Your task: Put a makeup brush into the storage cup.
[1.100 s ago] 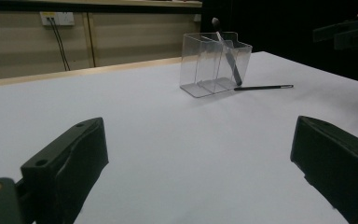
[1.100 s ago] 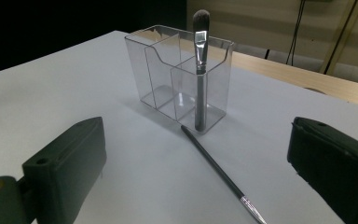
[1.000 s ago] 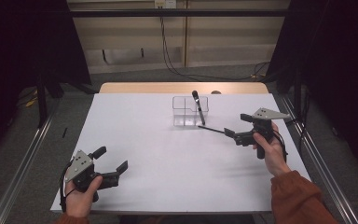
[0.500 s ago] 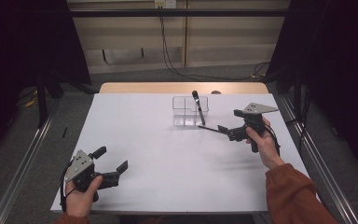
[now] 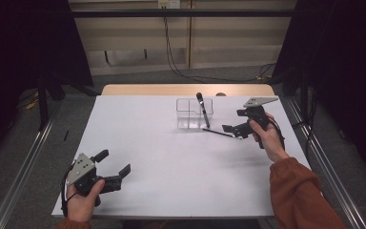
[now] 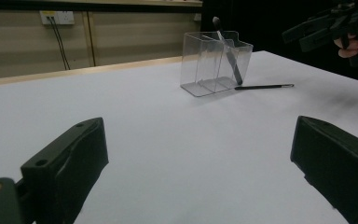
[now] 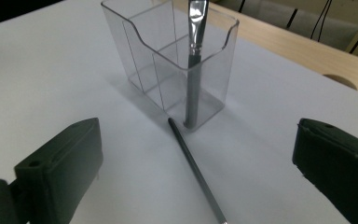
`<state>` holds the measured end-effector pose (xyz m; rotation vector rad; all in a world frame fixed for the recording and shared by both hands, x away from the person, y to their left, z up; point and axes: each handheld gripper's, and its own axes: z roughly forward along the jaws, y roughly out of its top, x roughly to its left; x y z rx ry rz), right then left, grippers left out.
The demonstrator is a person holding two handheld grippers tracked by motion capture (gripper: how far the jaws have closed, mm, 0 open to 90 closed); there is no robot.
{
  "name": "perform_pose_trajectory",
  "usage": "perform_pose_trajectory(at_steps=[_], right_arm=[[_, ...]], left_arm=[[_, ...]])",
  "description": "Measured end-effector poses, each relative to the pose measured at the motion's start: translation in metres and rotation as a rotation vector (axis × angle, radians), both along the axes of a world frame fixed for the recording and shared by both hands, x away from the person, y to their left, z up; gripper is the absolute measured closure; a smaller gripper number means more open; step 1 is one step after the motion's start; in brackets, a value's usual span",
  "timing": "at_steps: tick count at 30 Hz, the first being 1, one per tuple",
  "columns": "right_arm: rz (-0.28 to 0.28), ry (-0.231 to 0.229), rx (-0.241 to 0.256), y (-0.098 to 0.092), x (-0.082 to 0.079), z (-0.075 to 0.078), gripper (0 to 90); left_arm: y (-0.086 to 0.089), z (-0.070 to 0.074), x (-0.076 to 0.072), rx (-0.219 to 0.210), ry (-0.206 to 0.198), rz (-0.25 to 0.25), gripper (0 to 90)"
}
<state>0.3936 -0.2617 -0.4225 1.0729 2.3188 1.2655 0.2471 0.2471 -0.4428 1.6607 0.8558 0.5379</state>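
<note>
On the white table (image 5: 171, 162) a thin dark pencil (image 5: 218, 133) lies flat just in front of a clear holder (image 5: 188, 114), its far tip close to the holder's base. A brush (image 5: 202, 109) stands tilted in the holder's right compartment. Just right of the pencil's near end, the right gripper (image 5: 233, 130) hovers above the table with its jaws spread wide and nothing between them. Well apart at the near left corner, the left gripper (image 5: 113, 164) is also spread and empty.
</note>
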Motion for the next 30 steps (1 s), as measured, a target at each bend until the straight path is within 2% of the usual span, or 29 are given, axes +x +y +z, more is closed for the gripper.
perform_pose_trajectory(at_steps=[3, 8, 11, 16, 22, 25, 28, 30], right_arm=[[0.015, 0.036, -0.023, -0.002, 0.006, -0.001, 2.3], [0.046, 0.108, -0.098, -0.001, 0.014, -0.005, 7.4], [0.084, 0.161, -0.168, 0.003, 0.019, -0.009, 9.3], [0.151, 0.212, -0.226, 0.006, 0.025, -0.010, 9.6], [0.157, 0.288, -0.325, 0.009, 0.031, -0.014, 9.9], [0.195, 0.309, -0.357, 0.010, 0.034, -0.015, 24.0], [0.215, 0.323, -0.395, 0.010, 0.037, -0.017, 28.1], [0.230, 0.327, -0.406, 0.009, 0.038, -0.018, 34.3]], left_arm=[[0.000, 0.000, 0.000, 0.000, 0.000, 0.000, 3.7], [0.000, 0.000, 0.000, 0.000, -0.001, 0.003, 3.7], [0.000, 0.000, 0.000, 0.001, 0.000, 0.002, 3.7], [0.000, 0.000, 0.000, 0.005, 0.000, -0.003, 3.7], [0.000, 0.000, 0.001, 0.006, 0.002, -0.004, 3.7], [0.000, 0.000, 0.001, 0.006, 0.003, -0.004, 3.7], [0.001, 0.000, 0.000, 0.009, -0.001, -0.004, 3.7], [0.001, 0.000, 0.000, 0.008, -0.001, -0.004, 3.7]])
